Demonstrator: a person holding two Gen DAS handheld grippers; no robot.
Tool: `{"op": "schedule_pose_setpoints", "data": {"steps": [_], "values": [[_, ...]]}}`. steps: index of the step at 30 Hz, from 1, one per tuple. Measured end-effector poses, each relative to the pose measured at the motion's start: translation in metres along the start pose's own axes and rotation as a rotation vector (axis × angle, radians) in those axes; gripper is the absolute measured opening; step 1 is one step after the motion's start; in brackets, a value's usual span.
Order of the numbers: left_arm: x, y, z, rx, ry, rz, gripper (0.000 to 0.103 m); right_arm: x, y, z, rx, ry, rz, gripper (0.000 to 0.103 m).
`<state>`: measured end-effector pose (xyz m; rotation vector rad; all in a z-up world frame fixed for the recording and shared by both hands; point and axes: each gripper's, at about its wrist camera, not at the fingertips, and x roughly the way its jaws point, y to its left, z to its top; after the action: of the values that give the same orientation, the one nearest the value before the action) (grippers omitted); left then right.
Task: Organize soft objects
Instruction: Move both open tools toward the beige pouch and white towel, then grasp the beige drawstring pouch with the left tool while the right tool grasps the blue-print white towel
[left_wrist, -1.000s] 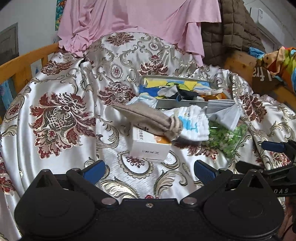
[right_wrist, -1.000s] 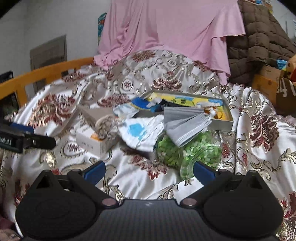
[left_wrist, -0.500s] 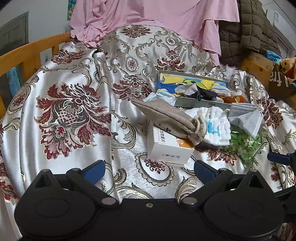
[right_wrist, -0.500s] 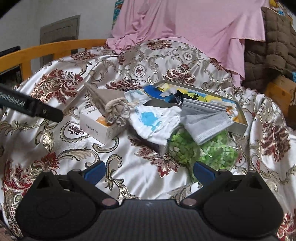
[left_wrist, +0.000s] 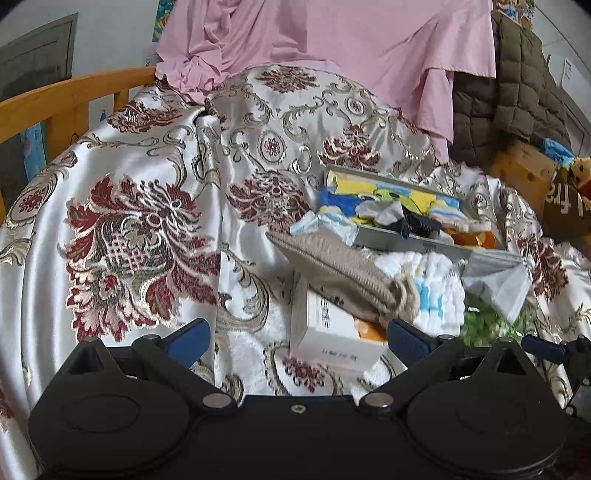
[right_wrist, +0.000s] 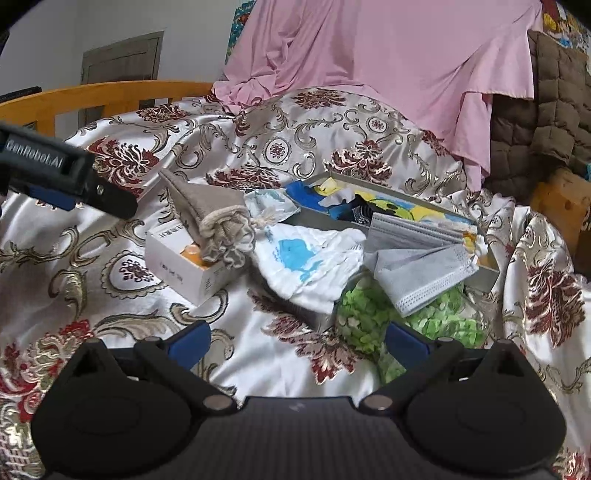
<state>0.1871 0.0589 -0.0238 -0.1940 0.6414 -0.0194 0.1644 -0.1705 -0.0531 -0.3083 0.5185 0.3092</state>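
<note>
A beige drawstring pouch (left_wrist: 340, 271) (right_wrist: 210, 218) lies over a white carton (left_wrist: 328, 332) (right_wrist: 184, 264). Beside it lie a white cloth with a blue print (right_wrist: 310, 258) (left_wrist: 432, 291), a stack of grey face masks (right_wrist: 417, 258) (left_wrist: 498, 273) and a clear bag of green bits (right_wrist: 399, 317) (left_wrist: 487, 321). Behind them a shallow grey tray (right_wrist: 487, 271) (left_wrist: 406, 242) holds colourful cloths. My left gripper (left_wrist: 298, 338) is open and empty in front of the carton. My right gripper (right_wrist: 297, 341) is open and empty in front of the white cloth and green bag.
Everything lies on a shiny floral bedspread (left_wrist: 147, 229) (right_wrist: 122, 288). A pink sheet (left_wrist: 332, 44) and a brown quilt (left_wrist: 517, 96) hang behind. A wooden rail (left_wrist: 74, 96) runs along the left. The left gripper's finger (right_wrist: 66, 173) shows at the right wrist view's left edge.
Both grippers have moved closer to the pile and to the left of it. Their jaws have stayed open. The objects have not moved.
</note>
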Motion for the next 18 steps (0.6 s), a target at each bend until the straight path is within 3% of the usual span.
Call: {"op": "schedule_pose_setpoints", "data": {"steps": [9, 18], "values": [[0.024, 0.005, 0.015, -0.021, -0.068, -0.023, 0.102, 0.019, 0.006, 0.002, -0.109, -0.048, -0.088, 0.103], [0.064, 0.010, 0.032, -0.061, -0.080, -0.050, 0.102, 0.040, 0.025, 0.002, -0.355, -0.102, -0.188, 0.103]]}}
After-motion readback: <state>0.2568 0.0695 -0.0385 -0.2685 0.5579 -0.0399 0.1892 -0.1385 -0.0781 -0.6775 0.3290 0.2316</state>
